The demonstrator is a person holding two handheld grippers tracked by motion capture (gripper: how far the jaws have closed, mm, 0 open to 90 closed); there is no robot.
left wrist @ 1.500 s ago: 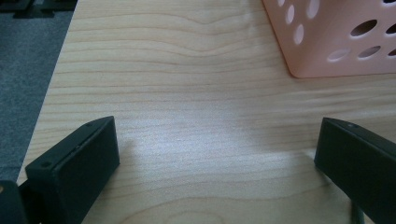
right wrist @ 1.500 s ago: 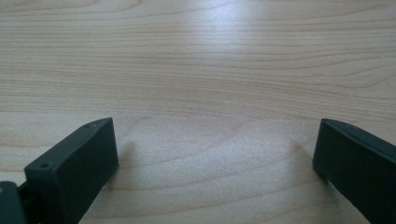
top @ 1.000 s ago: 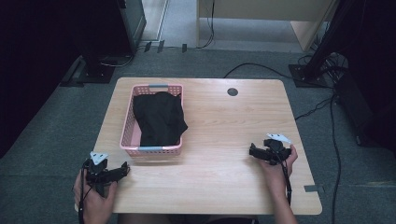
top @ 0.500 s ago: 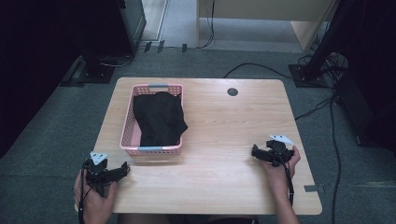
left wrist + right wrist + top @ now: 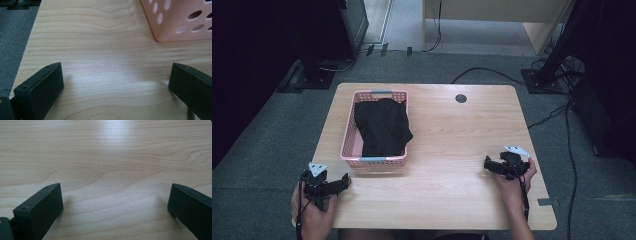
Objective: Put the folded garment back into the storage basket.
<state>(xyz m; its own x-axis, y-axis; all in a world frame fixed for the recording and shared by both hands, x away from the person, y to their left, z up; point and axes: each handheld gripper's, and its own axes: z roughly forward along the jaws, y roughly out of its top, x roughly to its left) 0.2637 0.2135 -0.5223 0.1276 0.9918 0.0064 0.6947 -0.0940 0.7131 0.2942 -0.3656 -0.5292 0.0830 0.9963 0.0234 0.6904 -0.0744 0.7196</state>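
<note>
Pink basket (image 5: 350,145) held crumpled black cloth (image 5: 382,126), far-left on counter (image 5: 452,135). Your left claw (image 5: 343,182) and right claw (image 5: 487,164) stood wide, empty.

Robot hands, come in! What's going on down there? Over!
Left gripper open, empty, near the pink basket. Right gripper open, empty, over bare table. Black cloth in basket, untouched. Nothing in the way.
</note>
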